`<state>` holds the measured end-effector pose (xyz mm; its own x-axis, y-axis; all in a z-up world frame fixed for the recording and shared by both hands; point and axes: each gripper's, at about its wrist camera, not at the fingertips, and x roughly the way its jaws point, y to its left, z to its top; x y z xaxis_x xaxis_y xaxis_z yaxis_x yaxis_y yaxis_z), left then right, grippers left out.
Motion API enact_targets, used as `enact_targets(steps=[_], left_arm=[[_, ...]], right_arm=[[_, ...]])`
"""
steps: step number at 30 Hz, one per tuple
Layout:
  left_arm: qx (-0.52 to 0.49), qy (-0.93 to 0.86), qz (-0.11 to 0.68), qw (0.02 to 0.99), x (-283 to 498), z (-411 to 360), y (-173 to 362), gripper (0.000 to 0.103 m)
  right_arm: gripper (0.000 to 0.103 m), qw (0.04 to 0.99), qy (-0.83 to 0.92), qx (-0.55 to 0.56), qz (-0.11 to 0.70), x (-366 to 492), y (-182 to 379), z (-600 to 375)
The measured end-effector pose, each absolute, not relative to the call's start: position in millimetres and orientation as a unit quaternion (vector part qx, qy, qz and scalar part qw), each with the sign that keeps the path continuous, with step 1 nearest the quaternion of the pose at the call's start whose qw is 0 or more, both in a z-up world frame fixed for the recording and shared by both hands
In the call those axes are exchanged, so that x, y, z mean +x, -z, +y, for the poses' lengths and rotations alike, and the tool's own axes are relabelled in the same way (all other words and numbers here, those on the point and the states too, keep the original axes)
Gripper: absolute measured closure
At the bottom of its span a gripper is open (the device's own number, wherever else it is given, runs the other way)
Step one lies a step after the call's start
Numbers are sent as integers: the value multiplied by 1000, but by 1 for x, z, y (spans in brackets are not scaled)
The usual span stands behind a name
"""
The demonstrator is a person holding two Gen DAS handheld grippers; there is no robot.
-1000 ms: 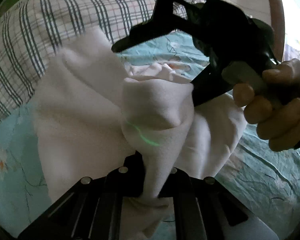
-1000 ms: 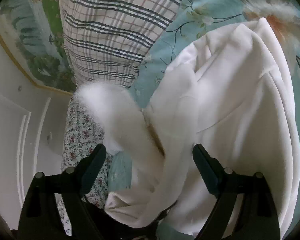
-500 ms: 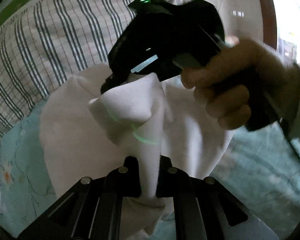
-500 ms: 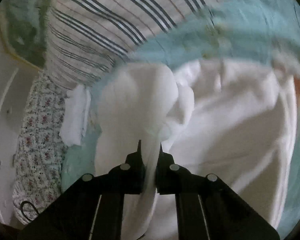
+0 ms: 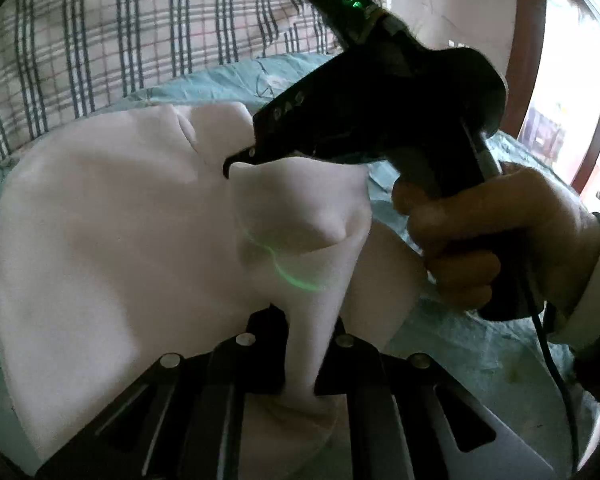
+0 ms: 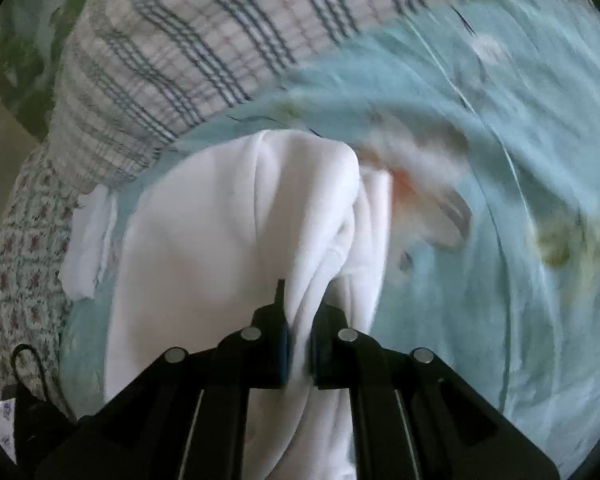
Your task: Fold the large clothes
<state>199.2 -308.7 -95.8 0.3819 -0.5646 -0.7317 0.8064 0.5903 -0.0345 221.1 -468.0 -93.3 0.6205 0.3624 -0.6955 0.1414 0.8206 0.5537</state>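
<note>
Over teal bedding [image 6: 500,200], both jaws (left, right) pinch white garment [image 5: 120,240] folds.

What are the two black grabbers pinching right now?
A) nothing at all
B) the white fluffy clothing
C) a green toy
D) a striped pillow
B: the left gripper and the right gripper are each shut on a fold of the white garment, which lies on the teal bedsheet.
</note>
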Motion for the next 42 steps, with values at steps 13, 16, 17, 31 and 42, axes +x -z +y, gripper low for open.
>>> enact_targets(steps=[13,16,17,31,42], left_arm=[[91,425,379,817,182,-250,53,25],[54,399,383,831,189,-214,40,18],[35,385,388,837,198,-202,39,16],[-196,361,550,727,328,-160,124,9],[-138,384,517,753,308,-163,98,57]], right_arm=[[38,867,-36,260,425,202,66,-461],[21,868,-43,254,425,192,59,-457],[21,866,-47,253,429,190,59,-456],[22,830,-89,293,465,199,92,-453],[79,823,-108,315,460,195,81,-430]])
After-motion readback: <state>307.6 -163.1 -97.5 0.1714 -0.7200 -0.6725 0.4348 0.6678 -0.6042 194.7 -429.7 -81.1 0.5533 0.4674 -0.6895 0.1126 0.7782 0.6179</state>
